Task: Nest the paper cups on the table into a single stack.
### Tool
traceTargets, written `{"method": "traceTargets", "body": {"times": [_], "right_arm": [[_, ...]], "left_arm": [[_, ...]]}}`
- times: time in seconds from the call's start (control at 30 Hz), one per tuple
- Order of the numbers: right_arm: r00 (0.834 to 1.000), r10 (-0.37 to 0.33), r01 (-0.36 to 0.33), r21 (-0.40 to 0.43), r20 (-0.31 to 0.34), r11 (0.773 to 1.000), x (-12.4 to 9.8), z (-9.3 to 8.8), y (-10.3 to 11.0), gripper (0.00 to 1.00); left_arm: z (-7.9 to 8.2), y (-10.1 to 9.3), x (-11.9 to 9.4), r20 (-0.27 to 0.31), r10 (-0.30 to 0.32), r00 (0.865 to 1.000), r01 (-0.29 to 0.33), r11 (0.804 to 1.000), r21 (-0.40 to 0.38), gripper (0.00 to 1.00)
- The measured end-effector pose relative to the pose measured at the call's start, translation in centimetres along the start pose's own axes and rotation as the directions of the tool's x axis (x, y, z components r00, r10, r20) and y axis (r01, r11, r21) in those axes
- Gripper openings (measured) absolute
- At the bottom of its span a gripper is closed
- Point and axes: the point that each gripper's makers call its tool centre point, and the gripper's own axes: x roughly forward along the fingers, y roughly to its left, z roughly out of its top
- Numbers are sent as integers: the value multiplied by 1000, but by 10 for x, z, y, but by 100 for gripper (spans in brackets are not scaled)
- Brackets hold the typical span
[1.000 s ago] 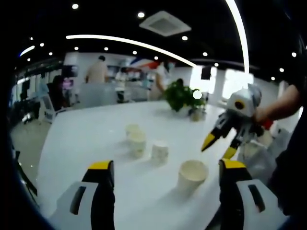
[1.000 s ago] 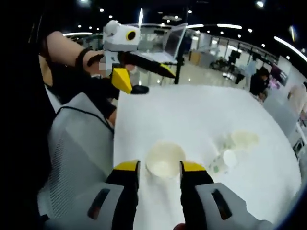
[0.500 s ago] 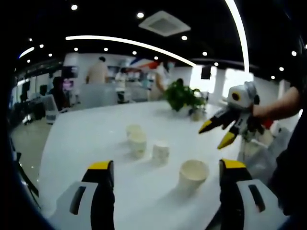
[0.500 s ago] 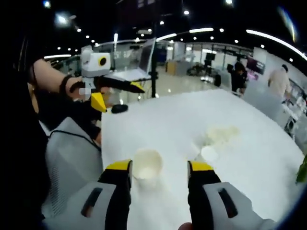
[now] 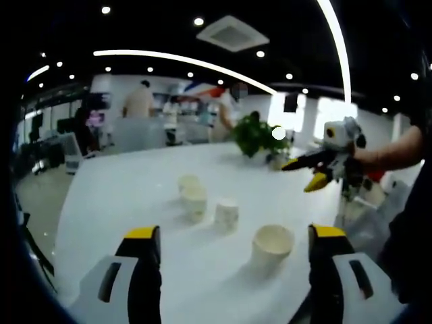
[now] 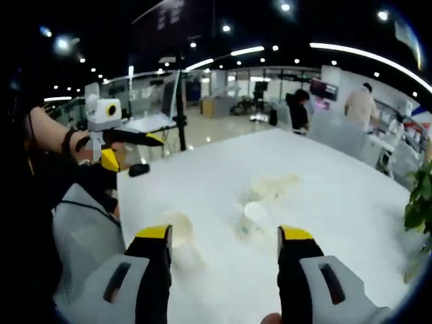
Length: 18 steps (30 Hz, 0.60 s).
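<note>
Several white paper cups stand apart on the white table [image 5: 115,196]. The nearest cup [image 5: 272,244] is upright, a second cup [image 5: 226,214] is upside down, and two more cups [image 5: 194,200] stand close together behind. My left gripper [image 5: 234,233] is open and empty, low in front of them. My right gripper [image 5: 302,174] hovers open above the table at the right. In the right gripper view the near cup [image 6: 177,226] sits by the left jaw of my right gripper [image 6: 224,233], touching nothing. The upside-down cup [image 6: 253,219] and the blurred far cups [image 6: 270,185] lie beyond. My left gripper [image 6: 131,150] is at the left.
A potted plant [image 5: 256,133] stands at the far side of the table. A grey mesh chair [image 6: 84,229] is at the table's edge beside the person. A laptop on a stand [image 6: 165,101] and several people are in the room behind.
My right gripper has risen and swung away from the near cup, and its jaws have spread wider. The left gripper and the cups have stayed put.
</note>
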Motion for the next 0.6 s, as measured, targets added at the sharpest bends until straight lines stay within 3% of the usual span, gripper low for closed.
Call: {"method": "traceTargets", "body": {"times": [0.6], "right_arm": [[996, -92, 92, 48, -2, 995, -12, -32, -18, 78]], "left_arm": [[-5, -5, -1, -14, -4, 1000, 4, 1000, -4, 88]]}}
